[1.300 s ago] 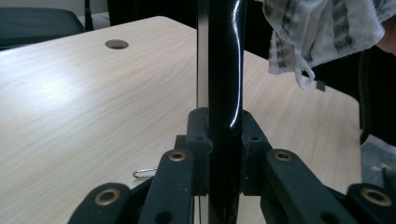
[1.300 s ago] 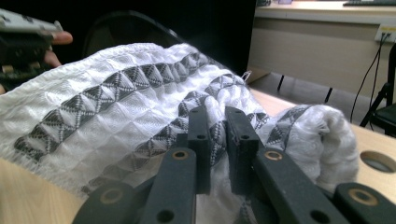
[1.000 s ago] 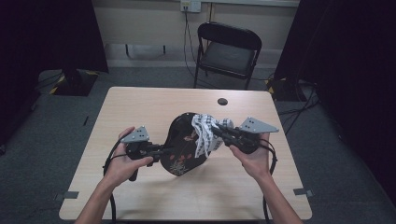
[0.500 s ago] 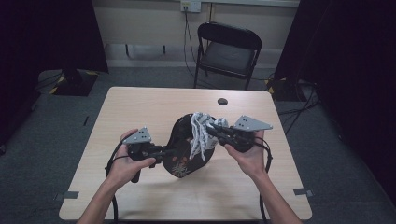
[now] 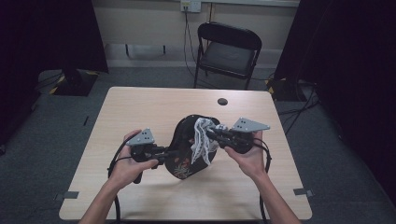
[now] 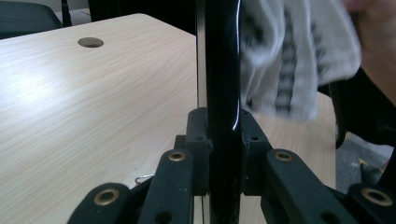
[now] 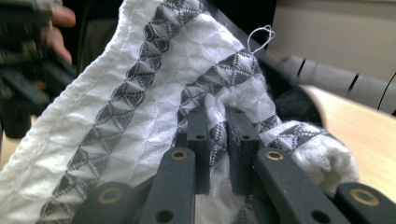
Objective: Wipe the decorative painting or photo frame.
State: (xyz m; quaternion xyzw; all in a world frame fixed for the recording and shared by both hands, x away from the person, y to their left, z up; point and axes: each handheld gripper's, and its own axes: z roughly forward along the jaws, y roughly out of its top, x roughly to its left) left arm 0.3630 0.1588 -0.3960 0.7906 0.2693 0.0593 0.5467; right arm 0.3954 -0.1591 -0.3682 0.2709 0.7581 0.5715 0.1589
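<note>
High view: bench point(image 5: 140, 107) with a hole point(image 5: 222, 101) beyond the tongs, chair point(image 5: 229, 51) behind. Left tongs point(image 5: 169, 152) grip the black plate point(image 5: 184, 158) edge; right tongs point(image 5: 210, 133) pinch the white cloth point(image 5: 201, 142) against it.

Left gripper view: jaws clamped tight on the plate rim, cloth just right.

Right gripper view: jaws nearly closed on cloth folds; plate likely behind, mostly hidden.
</note>
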